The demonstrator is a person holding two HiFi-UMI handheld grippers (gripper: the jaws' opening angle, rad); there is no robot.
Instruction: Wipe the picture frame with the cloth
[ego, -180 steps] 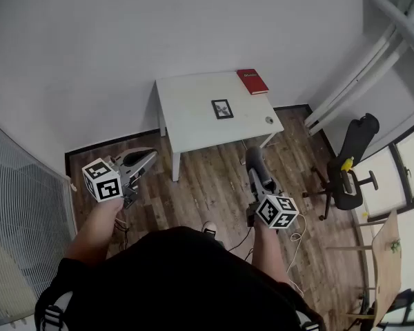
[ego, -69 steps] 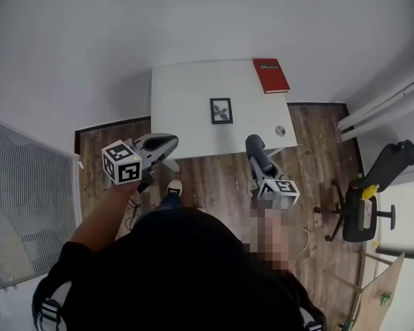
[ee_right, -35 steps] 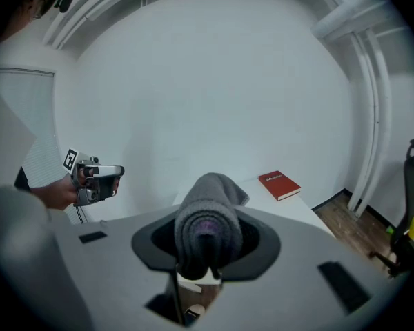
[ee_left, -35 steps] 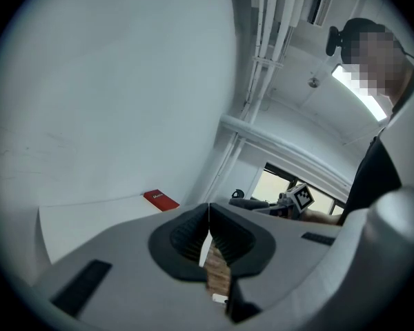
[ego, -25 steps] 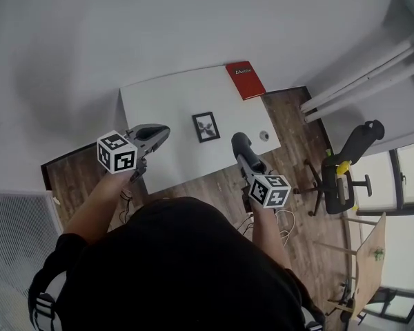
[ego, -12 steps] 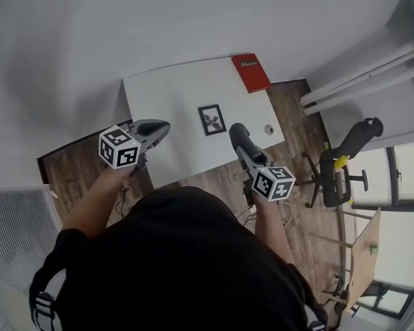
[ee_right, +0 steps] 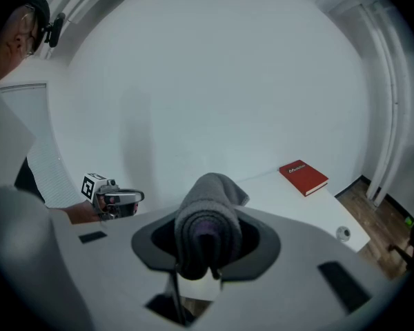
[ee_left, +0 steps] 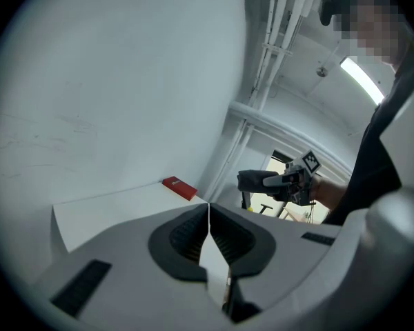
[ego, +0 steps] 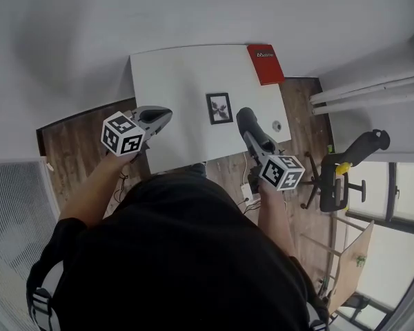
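A small black picture frame [ego: 219, 107] lies flat near the middle of the white table [ego: 172, 81]. My right gripper [ego: 247, 121] is shut on a rolled dark grey cloth [ee_right: 208, 223] and hovers just right of the frame, over the table's near right part. The cloth [ego: 248, 124] sticks out past the jaws. My left gripper [ego: 162, 115] is shut with nothing between its jaws and hangs over the table's near left edge. In the left gripper view the jaws meet in a thin line [ee_left: 208, 229].
A red book [ego: 265, 63] lies at the table's far right corner, also the red book [ee_right: 303, 177] in the right gripper view. A small round grey object [ego: 277, 125] sits by the right edge. A black office chair [ego: 345, 167] stands on the wood floor to the right. A white wall is behind the table.
I have walked up to the table, which now sits close under both grippers. The right gripper with the cloth has moved in beside the frame; the left gripper has sunk toward the table's left edge.
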